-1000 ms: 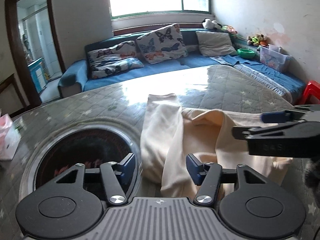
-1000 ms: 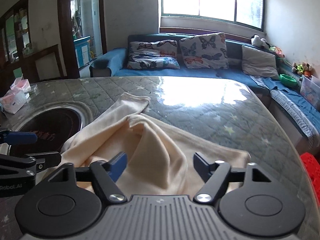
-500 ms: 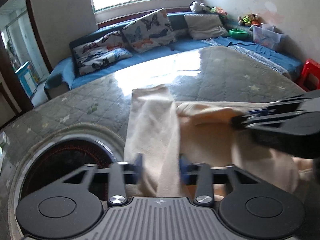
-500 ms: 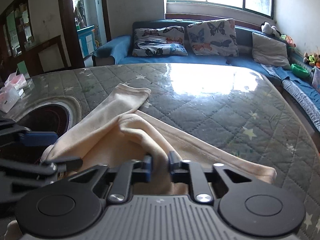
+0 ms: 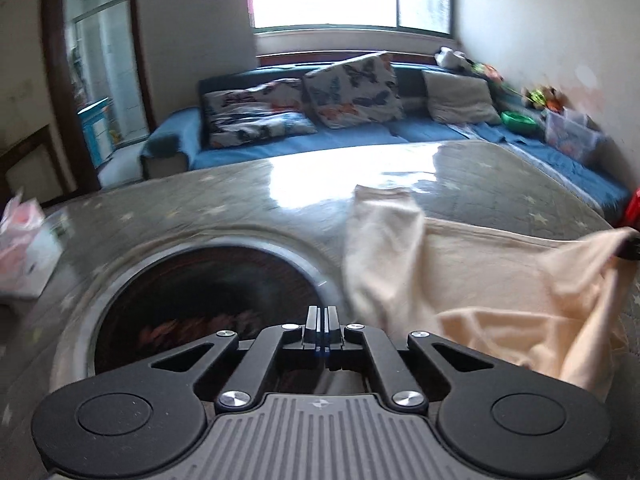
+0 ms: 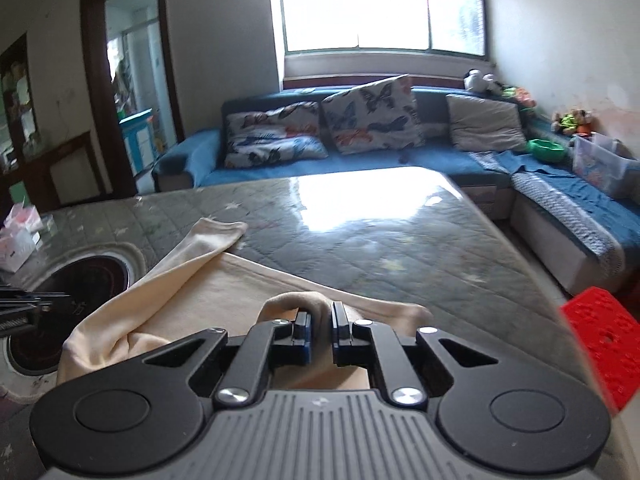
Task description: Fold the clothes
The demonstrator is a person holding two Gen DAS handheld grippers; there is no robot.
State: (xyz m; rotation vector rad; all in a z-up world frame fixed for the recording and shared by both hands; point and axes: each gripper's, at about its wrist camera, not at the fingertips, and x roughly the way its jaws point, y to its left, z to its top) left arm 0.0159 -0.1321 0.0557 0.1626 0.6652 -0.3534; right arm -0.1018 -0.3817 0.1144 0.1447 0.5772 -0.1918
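A cream garment (image 5: 480, 280) lies spread on the quilted table (image 6: 400, 248), one sleeve (image 6: 212, 236) reaching toward the sofa. My right gripper (image 6: 320, 332) is shut on a raised fold of the garment (image 6: 296, 304) at its near edge. In the left wrist view that corner hangs lifted at the far right. My left gripper (image 5: 322, 328) is over the dark round inset (image 5: 200, 300), left of the garment. Its jaws are closing right against each other, with no cloth seen between them.
A pink tissue pack (image 6: 16, 240) lies at the table's left edge. Behind the table runs a blue corner sofa (image 6: 400, 160) with butterfly cushions. A red stool (image 6: 600, 344) stands off the table's right side. A doorway opens at the back left.
Both grippers went from open to shut. The left one slid left off the garment to above the round inset. The right one closed on a fold and pulled right, stretching the garment out.
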